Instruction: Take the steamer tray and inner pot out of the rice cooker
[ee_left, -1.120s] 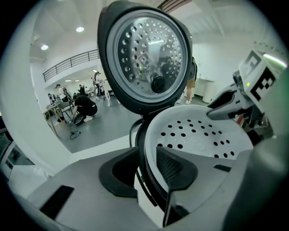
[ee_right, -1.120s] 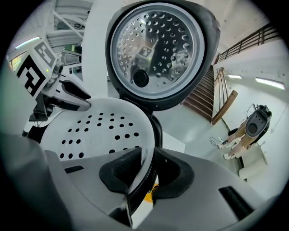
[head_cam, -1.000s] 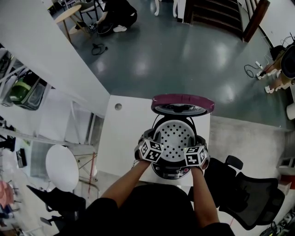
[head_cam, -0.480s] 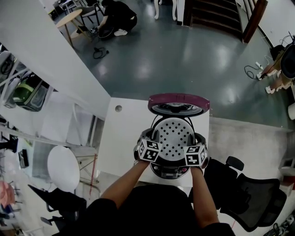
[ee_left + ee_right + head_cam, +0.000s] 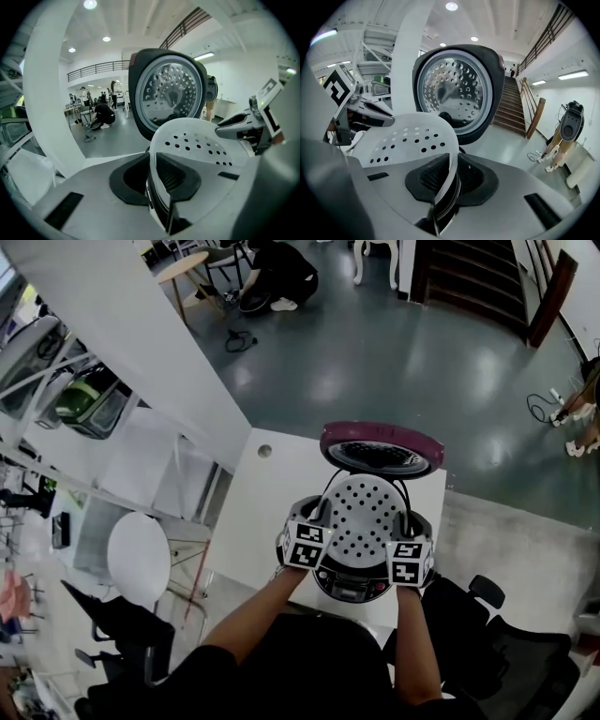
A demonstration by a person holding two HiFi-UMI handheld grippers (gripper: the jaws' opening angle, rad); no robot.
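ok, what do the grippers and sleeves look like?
The left gripper and right gripper match: grey bodies, black ribbed pads on the jaws, each topped by a white cube with black square markers. Dark short-sleeved top; no cables visible.

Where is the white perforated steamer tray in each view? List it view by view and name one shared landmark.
Head view: steamer tray at centre, just below the open lid.
Left gripper view: right of centre, its rim running down to the bottom middle.
Right gripper view: left of centre, its rim running down to the bottom middle.
Shared landmark: the open lid, behind the tray in both gripper views.
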